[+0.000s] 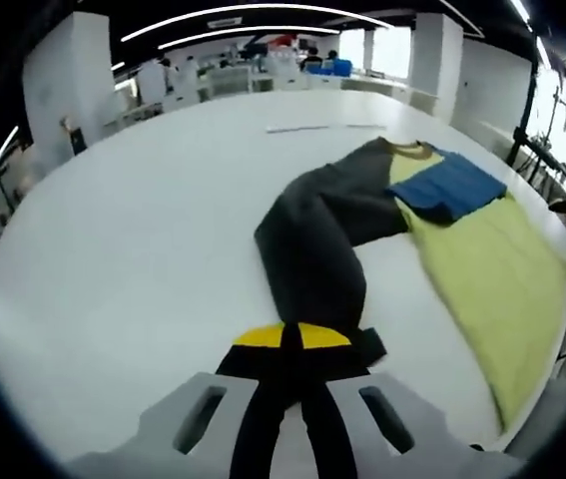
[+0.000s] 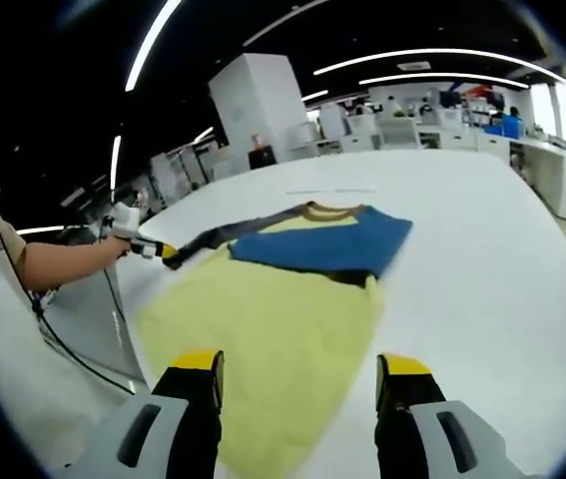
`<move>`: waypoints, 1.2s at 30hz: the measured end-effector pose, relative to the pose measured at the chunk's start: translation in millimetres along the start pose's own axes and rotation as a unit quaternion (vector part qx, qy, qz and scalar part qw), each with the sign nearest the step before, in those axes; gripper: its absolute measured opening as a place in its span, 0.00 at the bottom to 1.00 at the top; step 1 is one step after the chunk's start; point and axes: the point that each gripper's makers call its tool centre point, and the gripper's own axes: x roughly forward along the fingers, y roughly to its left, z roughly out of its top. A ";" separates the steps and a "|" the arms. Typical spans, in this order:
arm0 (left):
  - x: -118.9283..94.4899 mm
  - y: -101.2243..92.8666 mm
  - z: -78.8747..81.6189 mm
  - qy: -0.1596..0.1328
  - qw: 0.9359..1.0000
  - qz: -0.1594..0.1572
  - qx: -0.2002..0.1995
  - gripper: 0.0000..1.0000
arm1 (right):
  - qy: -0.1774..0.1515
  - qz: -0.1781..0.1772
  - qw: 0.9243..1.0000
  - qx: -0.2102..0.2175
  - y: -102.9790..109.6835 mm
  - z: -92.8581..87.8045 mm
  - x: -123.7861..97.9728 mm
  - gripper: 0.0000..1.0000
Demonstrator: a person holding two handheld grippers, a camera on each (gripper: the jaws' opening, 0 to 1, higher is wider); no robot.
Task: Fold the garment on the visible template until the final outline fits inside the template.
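A: Where was the garment (image 2: 292, 299)?
B: Spread on the white worktop (image 2: 482, 249), yellow body flat, blue sleeve (image 2: 317, 242) folded across its chest.
A: And the left tongs (image 1: 290, 344)?
B: Clenched on the dark sleeve's (image 1: 312, 239) cuff, holding it out sideways.
A: The right tongs (image 2: 300, 371)?
B: Released, jaws apart above the hem, gripping nothing.

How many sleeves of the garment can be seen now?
2: the grey sleeve is stretched out in the left gripper; the blue sleeve lies folded over the yellow body.
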 end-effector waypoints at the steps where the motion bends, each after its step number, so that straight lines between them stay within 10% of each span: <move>1: -1.8 6.1 3.8 -0.004 1.000 0.008 -0.001 0.00 | 0.000 0.000 1.000 0.000 -0.1 0.3 -0.1 0.60; 17: -26.2 55.0 66.4 -0.065 0.989 0.112 0.078 0.00 | 0.003 0.002 1.000 0.000 3.7 -1.8 2.5 0.59; 36: -2.0 21.6 -4.6 0.001 0.996 0.066 0.052 0.00 | 0.006 0.003 1.000 0.003 3.7 -3.5 7.4 0.59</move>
